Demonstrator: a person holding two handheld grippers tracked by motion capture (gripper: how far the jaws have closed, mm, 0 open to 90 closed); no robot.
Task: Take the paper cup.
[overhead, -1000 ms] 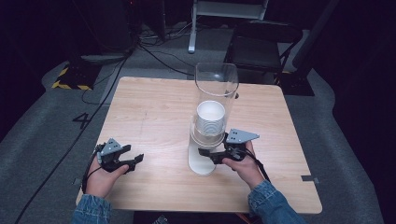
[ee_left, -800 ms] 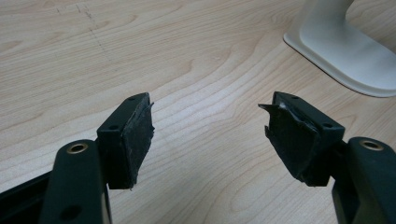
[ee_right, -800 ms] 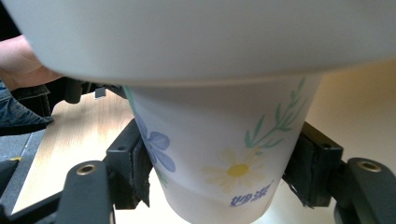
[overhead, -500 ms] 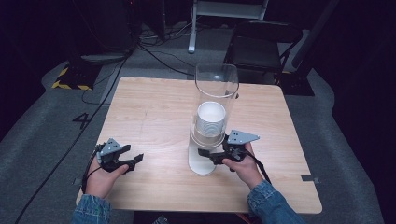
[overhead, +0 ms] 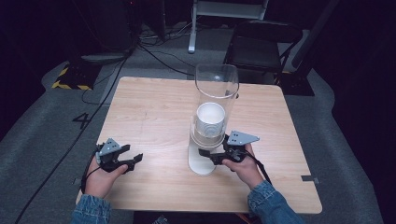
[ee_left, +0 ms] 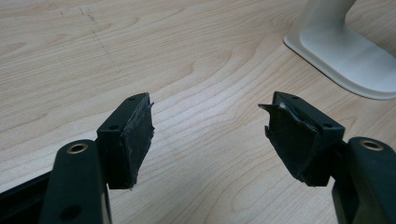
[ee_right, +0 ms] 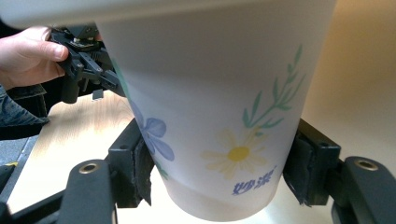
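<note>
A clear tube dispenser (overhead: 217,86) stands on a white base (overhead: 201,163) at the table's middle, with a stack of white paper cups (overhead: 210,119) inside. My right gripper (overhead: 206,153) reaches under the tube from the right. Its jaws have just been closing, and its pads (ee_right: 140,170) press both sides of the lowest paper cup (ee_right: 219,93), which is printed with flowers. My left gripper (overhead: 135,161) rests low over the front left of the table, jaws apart with nothing between them (ee_left: 210,135). The white base (ee_left: 345,51) lies ahead of it to the right.
The wooden table (overhead: 149,107) is bare around the dispenser. A folding chair (overhead: 261,46) and cables (overhead: 154,51) sit on the floor beyond the far edge. In the right gripper view the other hand and left gripper (ee_right: 88,65) show at the left.
</note>
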